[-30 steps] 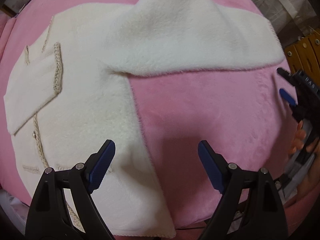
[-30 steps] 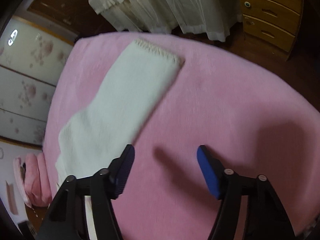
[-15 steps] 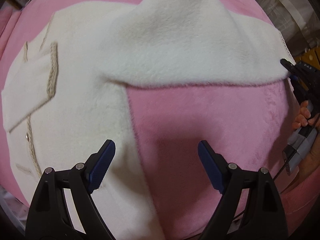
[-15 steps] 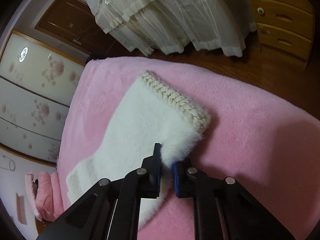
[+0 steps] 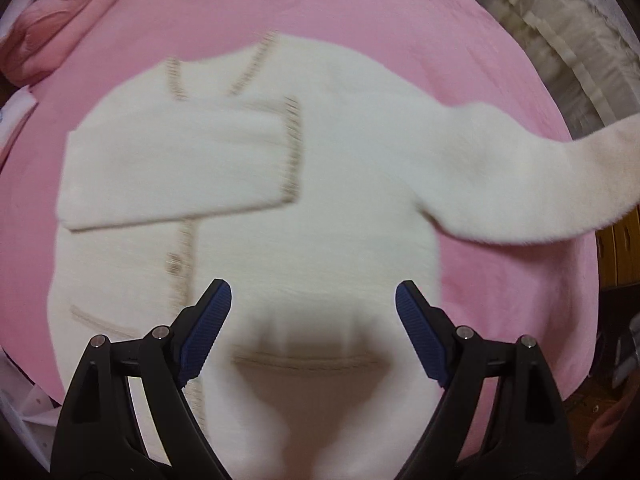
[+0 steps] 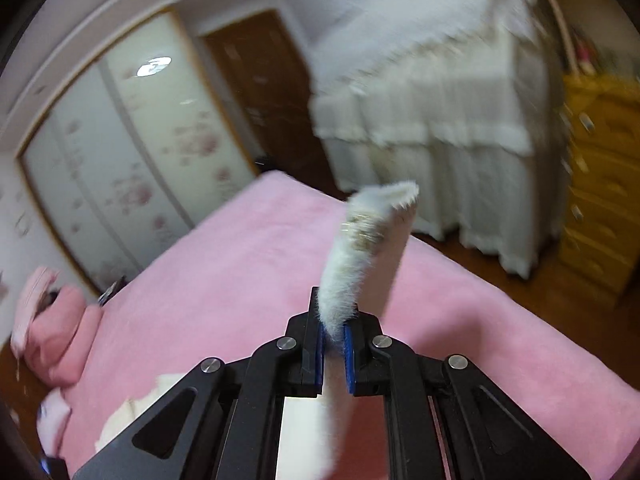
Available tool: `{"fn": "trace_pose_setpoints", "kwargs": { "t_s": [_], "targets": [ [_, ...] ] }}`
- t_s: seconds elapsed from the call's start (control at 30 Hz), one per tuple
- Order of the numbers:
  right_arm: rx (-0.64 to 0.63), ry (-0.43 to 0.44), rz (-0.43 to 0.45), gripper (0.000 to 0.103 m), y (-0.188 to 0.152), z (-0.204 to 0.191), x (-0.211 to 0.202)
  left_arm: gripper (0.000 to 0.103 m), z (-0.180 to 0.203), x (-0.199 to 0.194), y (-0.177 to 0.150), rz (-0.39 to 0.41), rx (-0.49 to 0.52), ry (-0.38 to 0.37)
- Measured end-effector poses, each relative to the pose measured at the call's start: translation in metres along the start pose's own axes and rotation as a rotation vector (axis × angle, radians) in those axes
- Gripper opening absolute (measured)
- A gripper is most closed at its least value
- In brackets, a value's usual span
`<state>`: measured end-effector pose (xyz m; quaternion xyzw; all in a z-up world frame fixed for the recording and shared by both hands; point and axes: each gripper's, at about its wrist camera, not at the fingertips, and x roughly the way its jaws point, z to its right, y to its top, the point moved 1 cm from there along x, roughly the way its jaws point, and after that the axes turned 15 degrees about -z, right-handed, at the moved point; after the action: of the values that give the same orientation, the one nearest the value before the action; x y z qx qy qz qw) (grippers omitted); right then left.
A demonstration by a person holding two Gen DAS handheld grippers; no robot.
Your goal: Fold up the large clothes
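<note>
A fluffy white cardigan [image 5: 320,208] with beige trim lies flat on the pink bed [image 5: 360,12]. One sleeve [image 5: 180,168] is folded across its chest. The other sleeve [image 5: 540,184] rises off the bed toward the right edge of the left wrist view. My left gripper [image 5: 312,328] hovers open above the cardigan's lower part, holding nothing. My right gripper [image 6: 333,340] is shut on the cuff end of the raised sleeve [image 6: 368,248], which stands up between the blue pads above the bed.
Pink pillows [image 6: 52,332] lie at the bed's far left. White ruffled fabric [image 6: 440,100] covers furniture beyond the bed, beside a yellow wooden dresser [image 6: 600,184]. A floral sliding wardrobe [image 6: 120,160] and a brown door [image 6: 264,92] stand behind.
My right gripper shut on the sleeve cuff and lifted it off the bed. My left gripper moved over the cardigan's body, which now fills its view, still open.
</note>
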<state>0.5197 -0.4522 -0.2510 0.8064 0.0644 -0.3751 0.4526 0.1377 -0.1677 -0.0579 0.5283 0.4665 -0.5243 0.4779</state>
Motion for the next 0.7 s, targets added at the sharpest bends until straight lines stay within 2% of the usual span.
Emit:
{"fn": "trace_pose_setpoints", "kwargs": {
  "t_s": [0.17, 0.27, 0.4, 0.43, 0.47, 0.6, 0.67, 0.7],
  "targets": [
    [-0.265, 0.028, 0.042, 0.008, -0.013, -0.121, -0.013, 0.083, -0.078, -0.019, -0.002, 0.071, -0.024, -0.012],
    [-0.353, 0.020, -0.014, 0.008, -0.039, -0.180, 0.008, 0.083, -0.123, -0.015, -0.003, 0.054, -0.024, -0.059],
    [-0.453, 0.009, -0.156, 0.008, -0.095, -0.242, 0.075, 0.083, -0.174, -0.005, -0.007, 0.033, -0.030, -0.069],
    [-0.460, 0.012, -0.202, 0.008, -0.110, -0.250, 0.090, 0.083, -0.187, -0.002, -0.007, 0.022, -0.032, -0.071],
    [-0.461, 0.011, -0.282, 0.008, -0.131, -0.258, 0.117, 0.083, -0.198, 0.005, -0.006, 0.016, -0.033, -0.075],
    [-0.482, -0.057, -0.519, 0.008, -0.185, -0.266, 0.191, 0.083, -0.226, 0.014, -0.009, -0.011, -0.046, -0.108],
    [-0.483, -0.088, -0.605, 0.013, -0.199, -0.261, 0.217, 0.083, -0.237, 0.022, -0.009, -0.027, -0.043, -0.133],
    [-0.484, -0.095, -0.615, 0.018, -0.201, -0.260, 0.223, 0.083, -0.239, 0.026, -0.009, -0.037, -0.037, -0.143]
  ]
}}
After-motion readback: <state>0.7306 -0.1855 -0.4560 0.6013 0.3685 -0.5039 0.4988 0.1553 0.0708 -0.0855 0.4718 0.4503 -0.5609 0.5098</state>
